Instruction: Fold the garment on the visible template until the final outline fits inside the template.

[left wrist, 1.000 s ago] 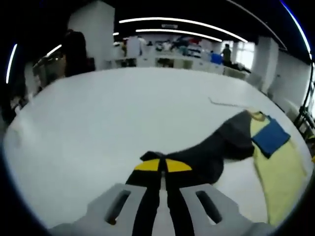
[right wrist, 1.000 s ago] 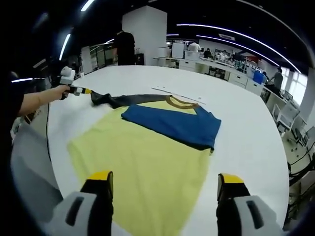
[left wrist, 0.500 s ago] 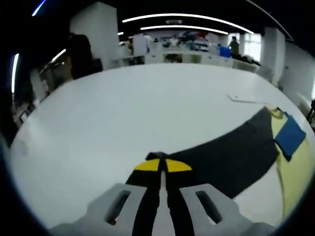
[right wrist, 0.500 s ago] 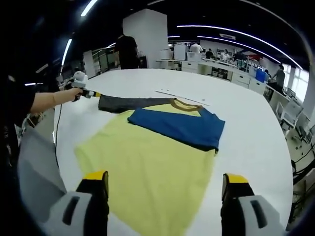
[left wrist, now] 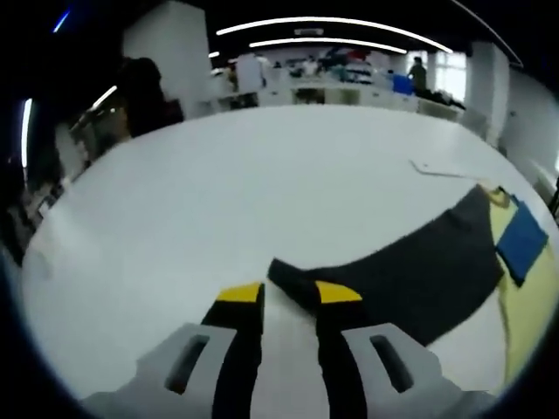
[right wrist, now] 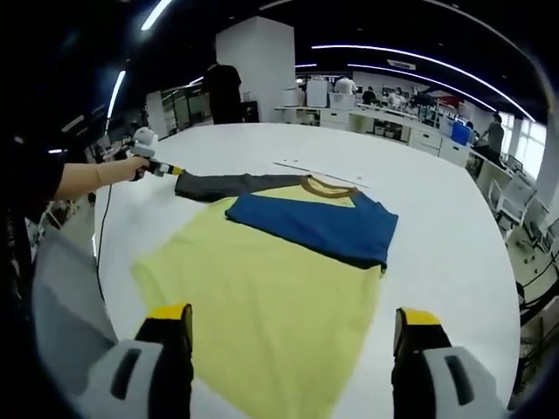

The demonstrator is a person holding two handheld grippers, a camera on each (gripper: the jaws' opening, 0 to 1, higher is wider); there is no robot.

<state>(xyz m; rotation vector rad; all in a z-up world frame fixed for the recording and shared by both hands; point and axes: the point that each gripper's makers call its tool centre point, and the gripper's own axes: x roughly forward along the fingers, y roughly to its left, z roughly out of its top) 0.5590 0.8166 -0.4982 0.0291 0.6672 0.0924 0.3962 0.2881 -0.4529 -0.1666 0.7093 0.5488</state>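
Right gripper view, near field: the right tool point(right wrist: 293, 336) stands with its yellow-tipped jaws spread wide and nothing between them, poised above the hem of the yellow short-bodied cotton shirt point(right wrist: 262, 297) lying flat on the white tabletop point(right wrist: 437, 218). Middle field: the blue sleeve point(right wrist: 310, 223) is folded across the chest, below the brown collar point(right wrist: 327, 185). Far field: the dark grey sleeve point(right wrist: 223, 183) lies stretched straight out to the side, its cuff at the left tool point(right wrist: 166, 170), held in a person's hand point(right wrist: 131, 164). Beyond the collar lies a thin pale strip point(right wrist: 319, 168); whether it belongs to the template cannot be told.

Left gripper view: the left tool's jaws are parted, the grey sleeve's cuff point(left wrist: 293, 275) lying between the tips, apparently ungripped.

Risks, as judged: the grey sleeve remains unfolded, so the outline is still too wide. A regrasp that pinches only the cuff edge may slip or drag the shirt sideways, disturbing the blue fold. A fold that is carried too fast may wrinkle the sleeve.
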